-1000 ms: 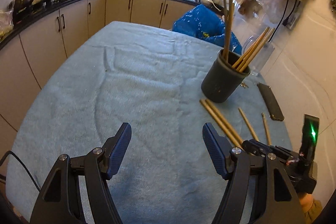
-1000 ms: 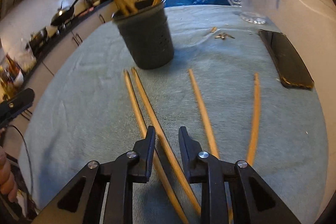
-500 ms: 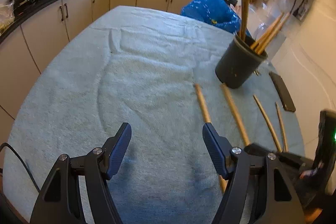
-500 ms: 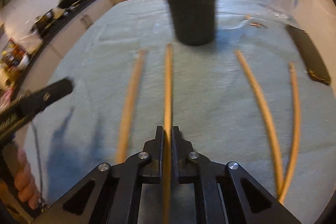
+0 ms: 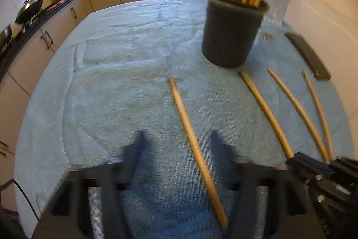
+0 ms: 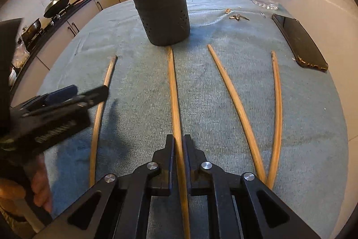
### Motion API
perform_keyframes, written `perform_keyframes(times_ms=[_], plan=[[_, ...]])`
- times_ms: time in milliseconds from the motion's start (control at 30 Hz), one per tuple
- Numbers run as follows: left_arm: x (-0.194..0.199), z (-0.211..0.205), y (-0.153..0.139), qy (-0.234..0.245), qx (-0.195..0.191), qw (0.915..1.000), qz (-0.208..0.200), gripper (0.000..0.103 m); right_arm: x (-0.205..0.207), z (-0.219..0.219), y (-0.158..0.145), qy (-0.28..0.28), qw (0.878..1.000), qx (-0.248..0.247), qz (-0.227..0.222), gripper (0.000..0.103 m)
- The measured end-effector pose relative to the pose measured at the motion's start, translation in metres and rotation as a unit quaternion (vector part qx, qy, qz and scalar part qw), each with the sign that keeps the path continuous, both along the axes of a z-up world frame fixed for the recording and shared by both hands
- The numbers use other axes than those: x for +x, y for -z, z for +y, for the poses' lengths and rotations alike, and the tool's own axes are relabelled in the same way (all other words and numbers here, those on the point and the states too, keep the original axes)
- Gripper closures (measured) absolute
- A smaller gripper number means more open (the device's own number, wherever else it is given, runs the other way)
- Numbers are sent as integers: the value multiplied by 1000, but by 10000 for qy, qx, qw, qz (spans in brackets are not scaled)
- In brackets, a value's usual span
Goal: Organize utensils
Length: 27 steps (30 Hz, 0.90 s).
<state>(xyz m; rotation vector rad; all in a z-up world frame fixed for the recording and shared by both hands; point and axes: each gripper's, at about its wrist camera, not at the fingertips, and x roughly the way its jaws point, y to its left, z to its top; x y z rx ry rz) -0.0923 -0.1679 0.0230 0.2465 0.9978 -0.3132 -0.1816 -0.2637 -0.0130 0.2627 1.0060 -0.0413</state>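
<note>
My right gripper (image 6: 178,145) is clamped on a chopstick (image 6: 173,91) whose far tip touches the dark holder (image 6: 162,17). My left gripper (image 5: 176,142) has just been closing, pads not pressing, around the leftmost chopstick (image 5: 190,133) lying on the blue cloth (image 5: 111,82). Two more chopsticks (image 6: 235,104) lie right.

The left gripper (image 5: 176,142) is just a motion-smeared blob at the bottom of its own view, the tops of the chopsticks in the holder (image 6: 163,17) get chopped off by the upper edge, and those tiny bits (image 6: 238,17) mid-right are too small to identify.
</note>
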Motion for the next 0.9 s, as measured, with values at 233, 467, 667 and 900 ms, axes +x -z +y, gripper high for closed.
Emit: perform_keyframes(times_ms=[233, 467, 667, 900], plan=[[-5, 18, 0, 194, -125, 9992, 336, 96, -10, -6, 1, -15, 9994, 327, 74, 95], [-18, 63, -11, 404, -575, 9925, 997, 92, -37, -1, -3, -278, 9983, 334, 400, 86], [-3, 57, -14, 420, -399, 9947, 844, 77, -14, 4, -2, -391, 9978, 22, 539, 75], [16, 28, -1, 763, 154, 9920, 991, 78, 35, 9, -3, -536, 9938, -512, 833, 75]])
